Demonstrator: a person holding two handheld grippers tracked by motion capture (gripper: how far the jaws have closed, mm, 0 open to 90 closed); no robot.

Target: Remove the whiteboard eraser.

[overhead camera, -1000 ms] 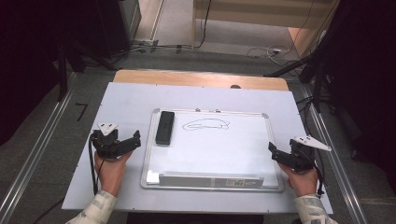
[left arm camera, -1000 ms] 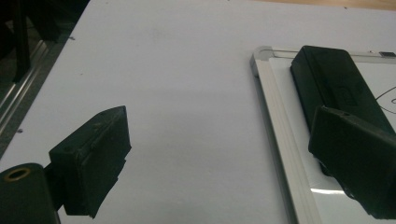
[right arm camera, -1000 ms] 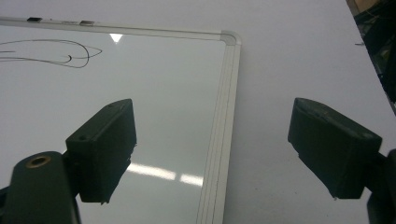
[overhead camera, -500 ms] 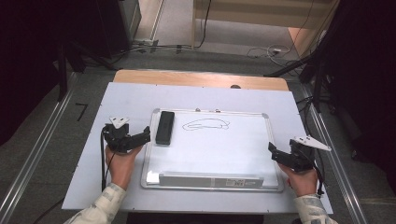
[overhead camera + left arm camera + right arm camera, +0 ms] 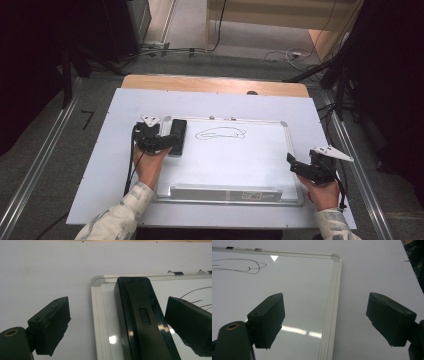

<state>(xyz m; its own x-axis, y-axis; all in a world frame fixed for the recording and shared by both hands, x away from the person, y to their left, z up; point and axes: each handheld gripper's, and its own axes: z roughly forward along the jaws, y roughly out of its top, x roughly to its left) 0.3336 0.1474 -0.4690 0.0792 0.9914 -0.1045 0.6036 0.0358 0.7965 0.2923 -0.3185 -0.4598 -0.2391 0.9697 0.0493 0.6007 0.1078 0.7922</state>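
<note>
Your left gripper point(image 5: 167, 144) sits at the upper left corner of the whiteboard point(image 5: 240, 165), its jaws spread wide on either side of the black eraser point(image 5: 177, 136) without touching it. In the left gripper view the eraser point(image 5: 142, 320) is a long, narrow block of glossy black plastic with rounded ends and a small raised label panel on its top; its lettering is too blurred to read. It lies flat on the board's white surface, just inside the silver frame point(image 5: 98, 322), running parallel to the left edge with its far end close to the top corner. One jaw hangs over the table point(image 5: 45, 277) outside the frame, the other over the board on the eraser's far side.

A thin black scribble point(image 5: 221, 133), a flattened looping outline, sits on the board just beside the eraser.

Your right gripper point(image 5: 296, 165) rests at the board's lower right edge, also spread apart and holding nothing; in the right gripper view its jaws straddle the board's right frame point(image 5: 332, 305).
</note>
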